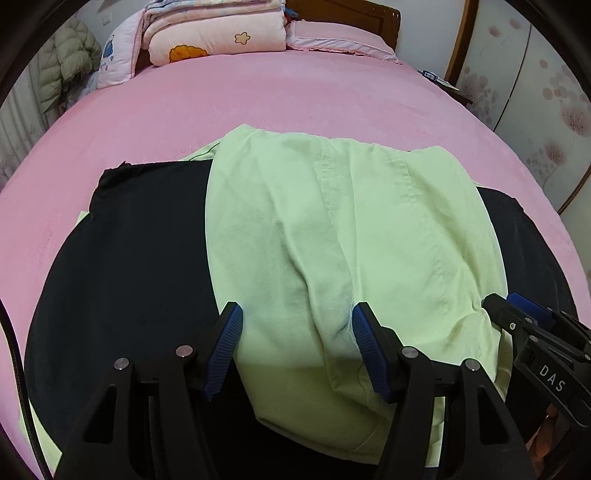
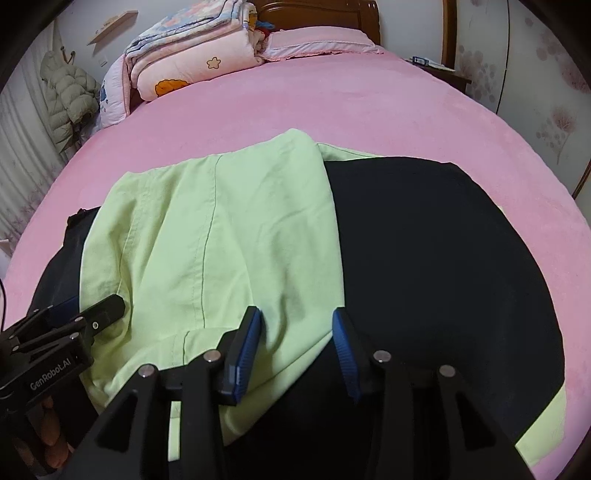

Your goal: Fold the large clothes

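Two grippers hover low over the clothes; left gripper has its jaws spread wide, nothing between them; right gripper likewise parted, empty; pale green garment lies draped across a black garment, both flat on the pink bedsheet; folded quilts stacked by the wooden headboard; puffer jacket hangs at the left wall; floral wardrobe doors stand right.
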A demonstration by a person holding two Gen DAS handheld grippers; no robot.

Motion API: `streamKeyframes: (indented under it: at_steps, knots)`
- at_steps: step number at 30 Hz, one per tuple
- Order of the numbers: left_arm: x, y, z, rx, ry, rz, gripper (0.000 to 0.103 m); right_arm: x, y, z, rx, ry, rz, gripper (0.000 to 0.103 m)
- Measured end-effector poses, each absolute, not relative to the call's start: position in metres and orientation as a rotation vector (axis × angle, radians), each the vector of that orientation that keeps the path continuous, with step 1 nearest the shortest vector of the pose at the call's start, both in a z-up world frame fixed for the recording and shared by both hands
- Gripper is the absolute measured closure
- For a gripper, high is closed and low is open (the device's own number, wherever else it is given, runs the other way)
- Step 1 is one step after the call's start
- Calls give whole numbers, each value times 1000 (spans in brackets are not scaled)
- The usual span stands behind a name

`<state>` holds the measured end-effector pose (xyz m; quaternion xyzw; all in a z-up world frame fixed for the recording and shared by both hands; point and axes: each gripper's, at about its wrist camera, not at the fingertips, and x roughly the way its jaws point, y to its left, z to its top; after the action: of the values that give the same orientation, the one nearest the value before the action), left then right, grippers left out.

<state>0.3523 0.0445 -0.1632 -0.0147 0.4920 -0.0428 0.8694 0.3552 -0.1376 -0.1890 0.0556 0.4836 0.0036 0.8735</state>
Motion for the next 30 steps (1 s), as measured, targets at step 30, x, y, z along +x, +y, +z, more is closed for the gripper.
streamKeyframes:
  at_steps: [30]
  knots:
    - [265, 66, -32, -81, 935, -59, 26, 294, -108, -71, 172, 845, 121, 60]
